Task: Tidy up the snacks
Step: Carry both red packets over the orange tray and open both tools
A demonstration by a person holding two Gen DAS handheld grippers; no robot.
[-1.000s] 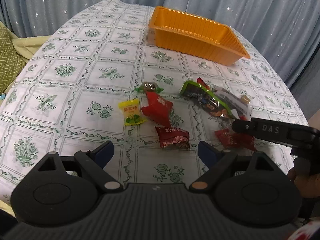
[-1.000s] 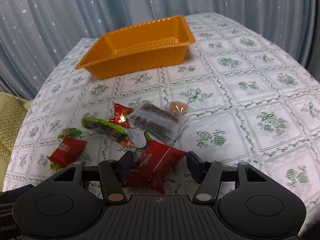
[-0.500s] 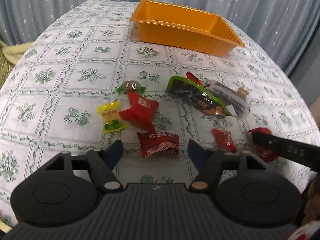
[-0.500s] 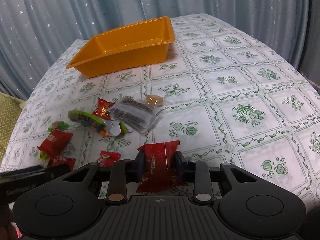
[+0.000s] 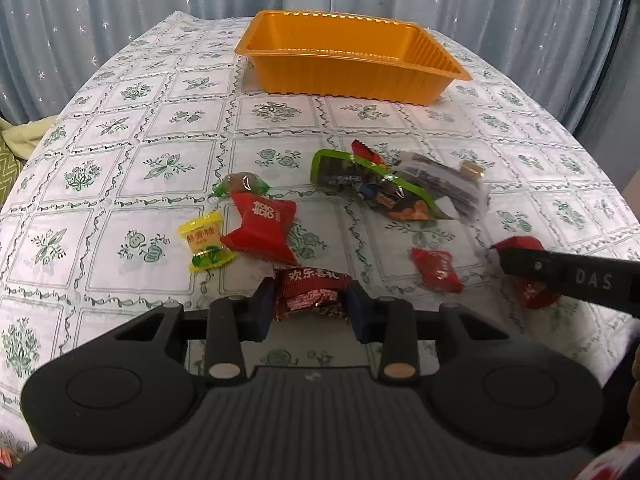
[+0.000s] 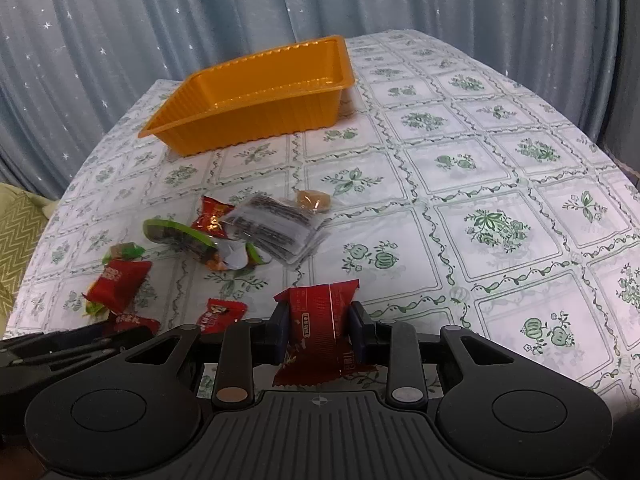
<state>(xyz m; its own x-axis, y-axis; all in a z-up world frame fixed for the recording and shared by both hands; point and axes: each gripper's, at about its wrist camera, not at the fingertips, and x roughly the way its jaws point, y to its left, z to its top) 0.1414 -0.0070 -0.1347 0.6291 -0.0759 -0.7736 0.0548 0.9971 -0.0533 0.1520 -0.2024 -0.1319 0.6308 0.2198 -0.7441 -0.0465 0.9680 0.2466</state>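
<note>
An orange tray [image 5: 344, 80] stands at the far side of the table, seen again as the tray [image 6: 256, 116] in the right wrist view. My left gripper [image 5: 312, 308] has its jaws closing on a dark red candy [image 5: 310, 290] lying on the cloth, and both pads touch its ends. My right gripper [image 6: 318, 332] is shut on a red snack packet [image 6: 320, 320], which stands upright between the pads. One of the right gripper's fingers [image 5: 560, 276] shows at the right of the left wrist view, with that packet partly hidden behind it.
Loose snacks lie mid-table: a yellow candy [image 5: 205, 242], a large red packet [image 5: 262, 226], a green-wrapped candy [image 5: 242, 184], a green-edged bag [image 5: 368, 184], a clear packet [image 5: 444, 188] and a small red candy [image 5: 436, 270]. Blue curtains hang behind the patterned tablecloth [image 6: 500, 160].
The left jaws went from wide open to closed around the dark red candy. The right jaws shut on the red packet, which now stands between them. Both views shifted slightly.
</note>
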